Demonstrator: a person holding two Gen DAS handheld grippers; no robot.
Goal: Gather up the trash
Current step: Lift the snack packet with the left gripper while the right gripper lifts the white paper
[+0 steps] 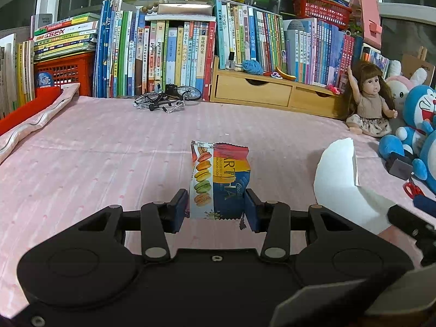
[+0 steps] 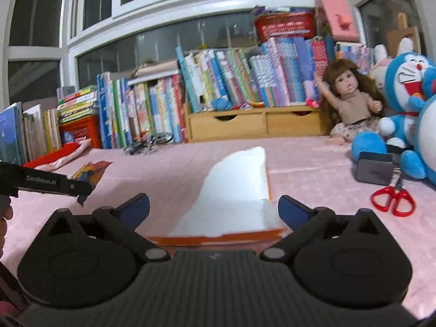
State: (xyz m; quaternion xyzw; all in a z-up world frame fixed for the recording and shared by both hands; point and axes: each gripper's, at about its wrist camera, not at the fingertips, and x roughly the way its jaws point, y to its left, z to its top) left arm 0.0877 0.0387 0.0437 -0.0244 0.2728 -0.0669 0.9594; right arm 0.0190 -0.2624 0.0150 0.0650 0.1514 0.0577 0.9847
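Observation:
A colourful macaron cookie wrapper point(image 1: 220, 174) stands upright between the blue pads of my left gripper point(image 1: 216, 209), which is shut on its lower part above the pink tablecloth point(image 1: 109, 150). In the right wrist view the same wrapper point(image 2: 91, 170) shows at the far left, beyond the left gripper's tip. A torn white card piece point(image 2: 239, 182) with an orange edge lies flat between the spread fingers of my right gripper point(image 2: 215, 207), which is open and does not touch it. In the left wrist view that white piece point(image 1: 340, 179) lies to the right.
Red scissors point(image 2: 392, 200) and a dark grey box point(image 2: 374, 171) lie at the right, in front of a blue plush toy point(image 2: 408, 87) and a doll point(image 2: 351, 100). A model bicycle point(image 1: 166, 99), a wooden drawer unit point(image 1: 267, 92) and rows of books point(image 1: 163, 54) line the back. A red tray point(image 1: 27, 109) with folded cloth sits left.

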